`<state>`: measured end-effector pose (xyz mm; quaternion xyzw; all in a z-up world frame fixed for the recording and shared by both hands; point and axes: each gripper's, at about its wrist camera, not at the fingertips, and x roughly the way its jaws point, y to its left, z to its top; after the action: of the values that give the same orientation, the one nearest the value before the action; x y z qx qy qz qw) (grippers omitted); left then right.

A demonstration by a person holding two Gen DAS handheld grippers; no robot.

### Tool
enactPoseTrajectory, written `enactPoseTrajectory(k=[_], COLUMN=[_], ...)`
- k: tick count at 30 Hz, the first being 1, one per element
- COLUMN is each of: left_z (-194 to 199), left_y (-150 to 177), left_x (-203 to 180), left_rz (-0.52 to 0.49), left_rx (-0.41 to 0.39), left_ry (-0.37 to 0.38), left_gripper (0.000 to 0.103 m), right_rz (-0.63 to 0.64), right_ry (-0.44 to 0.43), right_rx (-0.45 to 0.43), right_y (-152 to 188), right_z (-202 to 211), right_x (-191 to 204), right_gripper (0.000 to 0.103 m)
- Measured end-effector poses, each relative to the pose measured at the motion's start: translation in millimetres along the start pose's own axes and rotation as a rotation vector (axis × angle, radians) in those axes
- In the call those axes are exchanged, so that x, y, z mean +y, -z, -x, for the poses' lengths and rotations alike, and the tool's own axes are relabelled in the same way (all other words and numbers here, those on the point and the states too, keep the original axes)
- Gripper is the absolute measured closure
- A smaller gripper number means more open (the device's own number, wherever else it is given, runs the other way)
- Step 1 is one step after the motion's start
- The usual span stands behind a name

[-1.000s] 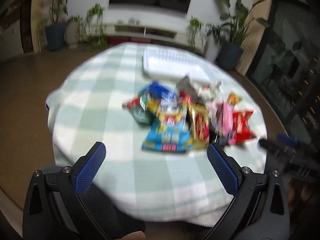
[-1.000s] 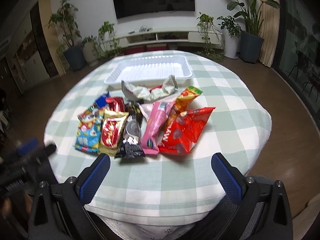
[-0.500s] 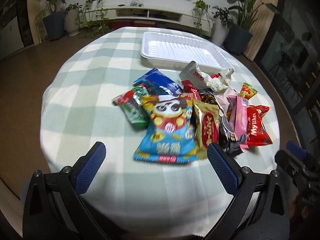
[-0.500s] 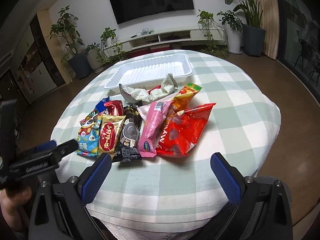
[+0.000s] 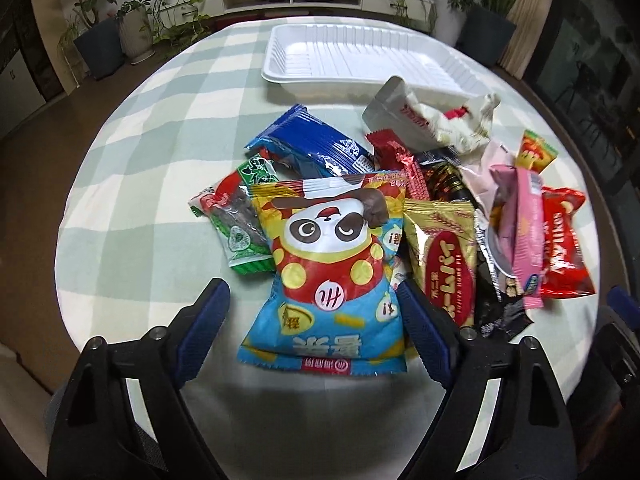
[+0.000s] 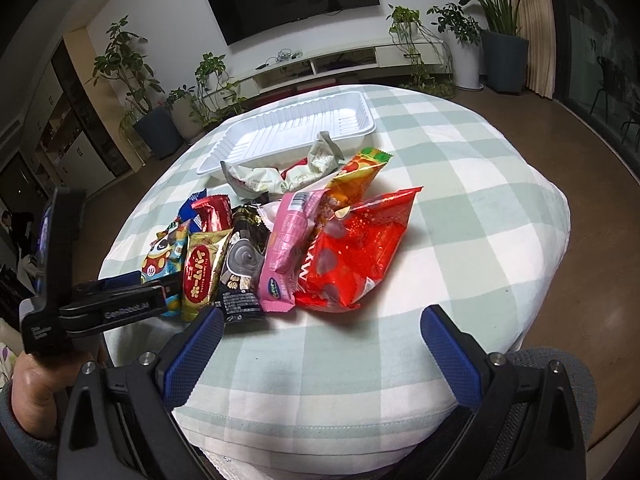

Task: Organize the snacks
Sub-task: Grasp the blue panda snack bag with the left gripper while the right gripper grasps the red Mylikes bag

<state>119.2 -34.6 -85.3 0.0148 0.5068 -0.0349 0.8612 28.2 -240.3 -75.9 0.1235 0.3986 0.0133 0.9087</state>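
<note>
1. The left gripper is hovering with its jaws spread wide, straddling the near end of the panda snack bag; its blue pads are sitting on either side of the bag, and whether they are touching it cannot be told.
2. The right gripper is hanging over the near edge of the table, jaws wide apart and gripping nothing, with bare checked cloth between its fingers.
3. The snacks are lying in an overlapping heap around the middle of the table, just on the near side of the white tray.
4. The panda snack bag is lying on top at the heap's left end, partly covering a green packet and a blue packet.
5. A gold packet is lying just beside the panda bag, followed by a black packet, a pink packet and a red bag at the right end.
6. A crumpled white wrapper is leaning against the tray's near rim.
7. The tray is sitting toward the far edge of the table, holding nothing.
8. The person's left hand is showing in the right wrist view, holding the left tool's handle.
</note>
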Motion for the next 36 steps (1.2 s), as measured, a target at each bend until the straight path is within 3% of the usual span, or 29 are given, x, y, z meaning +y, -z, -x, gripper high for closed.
enactPoseTrajectory(k=[2, 4, 10, 20, 26, 30, 36], left_z=[-2.7, -4.3, 3.2, 28.0, 48.3, 49.6, 48.1], left_y=[-0.8, -1.9, -0.1, 16.2, 34.8, 45.3, 48.5], left_x=[1.1, 4.5, 3.7, 25.3, 48.9, 58.7, 59.5], left_rz=[0.003, 0.021, 0.007, 0.056, 0.097, 0.116, 0.110], left_rx=[-0.004, -0.004, -0.036, -0.075, -0.117, -0.118, -0.123], left_ry=[0.020, 0.082, 0.102, 0.205, 0.300, 0.321, 0.334], left_gripper=[0.026, 0.040, 0.061, 0.062, 0.062, 0.062, 0.062], right_rz=[-0.006, -0.010, -0.010, -0.007, -0.103, -0.173, -0.293], right_ry=[0.000, 0.002, 0.009, 0.007, -0.028, -0.074, -0.145], right_rx=[0.003, 0.002, -0.002, 0.008, 0.042, 0.094, 0.159], right_y=[0.1, 0.2, 1.1, -5.4, -22.5, -31.6, -38.4], right_z=[-1.7, -2.7, -3.7, -7.3, -24.3, -42.5, -65.3], right_x=[-2.1, -4.6, -6.8, -8.8, -26.2, -36.4, -52.4], right_gripper=[0.002, 0.002, 0.004, 0.006, 0.008, 0.018, 0.023])
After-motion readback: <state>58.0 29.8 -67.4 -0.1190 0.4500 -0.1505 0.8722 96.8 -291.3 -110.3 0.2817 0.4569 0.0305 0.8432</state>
